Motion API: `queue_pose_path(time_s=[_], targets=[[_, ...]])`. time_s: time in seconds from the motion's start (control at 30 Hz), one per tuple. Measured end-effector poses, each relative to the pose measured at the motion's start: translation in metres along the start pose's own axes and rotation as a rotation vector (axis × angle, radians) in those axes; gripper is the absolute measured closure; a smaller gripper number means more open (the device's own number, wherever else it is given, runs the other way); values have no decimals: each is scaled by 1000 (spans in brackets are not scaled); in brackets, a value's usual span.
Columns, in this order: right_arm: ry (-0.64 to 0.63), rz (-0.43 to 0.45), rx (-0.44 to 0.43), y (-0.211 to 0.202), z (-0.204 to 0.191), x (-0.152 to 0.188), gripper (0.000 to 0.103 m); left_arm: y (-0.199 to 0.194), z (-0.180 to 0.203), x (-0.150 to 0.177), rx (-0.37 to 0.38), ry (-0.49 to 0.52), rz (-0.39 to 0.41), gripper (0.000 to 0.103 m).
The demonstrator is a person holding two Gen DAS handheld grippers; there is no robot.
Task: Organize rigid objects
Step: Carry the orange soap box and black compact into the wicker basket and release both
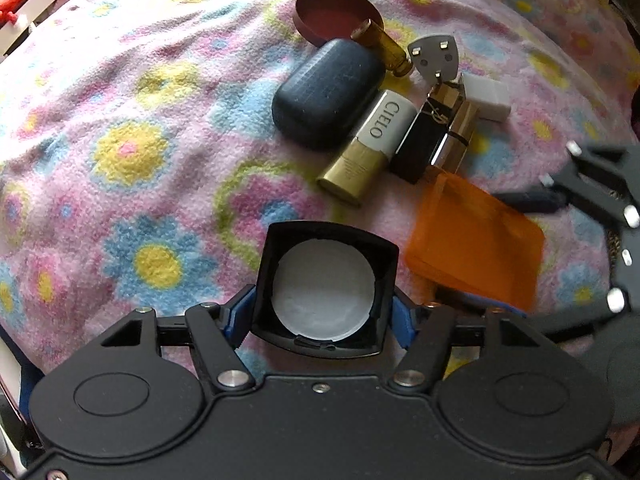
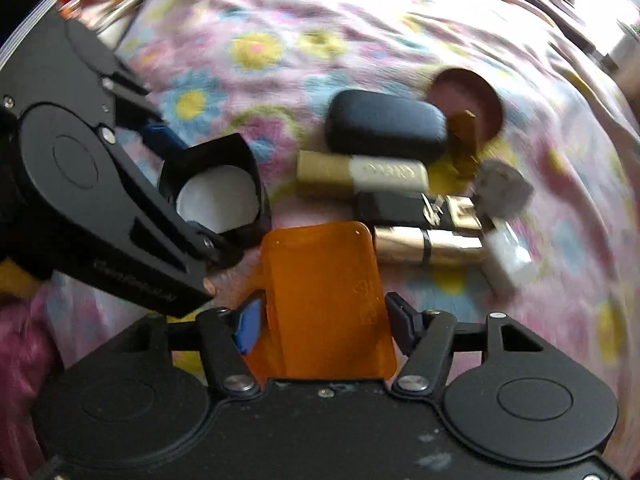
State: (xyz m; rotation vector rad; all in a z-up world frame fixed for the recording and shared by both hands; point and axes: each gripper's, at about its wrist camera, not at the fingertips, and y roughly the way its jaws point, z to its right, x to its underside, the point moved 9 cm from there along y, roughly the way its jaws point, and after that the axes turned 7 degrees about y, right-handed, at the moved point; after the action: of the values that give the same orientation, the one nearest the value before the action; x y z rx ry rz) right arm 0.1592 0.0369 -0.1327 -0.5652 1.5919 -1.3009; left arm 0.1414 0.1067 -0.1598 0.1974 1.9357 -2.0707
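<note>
My left gripper (image 1: 322, 314) is shut on a black square lid with a white round liner (image 1: 326, 290), held just above the blanket; it also shows in the right wrist view (image 2: 218, 196). My right gripper (image 2: 324, 320) is shut on an orange translucent plastic piece (image 2: 324, 292), seen in the left wrist view (image 1: 476, 240) beside the row. Ahead lies a tight group: a dark blue oval case (image 1: 326, 94), a white-and-gold CIELO tube (image 1: 372, 144), a black-and-gold lipstick (image 1: 430, 136), a gold tube (image 2: 430, 246), a white block (image 1: 486, 96), a grey plug cover (image 1: 434, 58), an amber vial (image 1: 386, 50), a maroon round lid (image 1: 334, 14).
Everything rests on a pink flowered fleece blanket (image 1: 140, 140) that rises and folds. A red and white thing (image 1: 24, 0) lies past its far left edge. The two grippers are close side by side, the left one (image 2: 100, 184) just left of the orange piece.
</note>
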Motion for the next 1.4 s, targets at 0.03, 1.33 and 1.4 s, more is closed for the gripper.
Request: queue_pose_path(time_s=[0.03,1.33,1.4], targets=[[39,7,22,-5,-1,4,40,-3,0,0,-1,-5,10,41],[1166,378,509,-239,76,221,40,-164,203,-5,166,328,362,41],[1162,370,525,-243,75,228,40,-161,213,-6,173,341,353,41]])
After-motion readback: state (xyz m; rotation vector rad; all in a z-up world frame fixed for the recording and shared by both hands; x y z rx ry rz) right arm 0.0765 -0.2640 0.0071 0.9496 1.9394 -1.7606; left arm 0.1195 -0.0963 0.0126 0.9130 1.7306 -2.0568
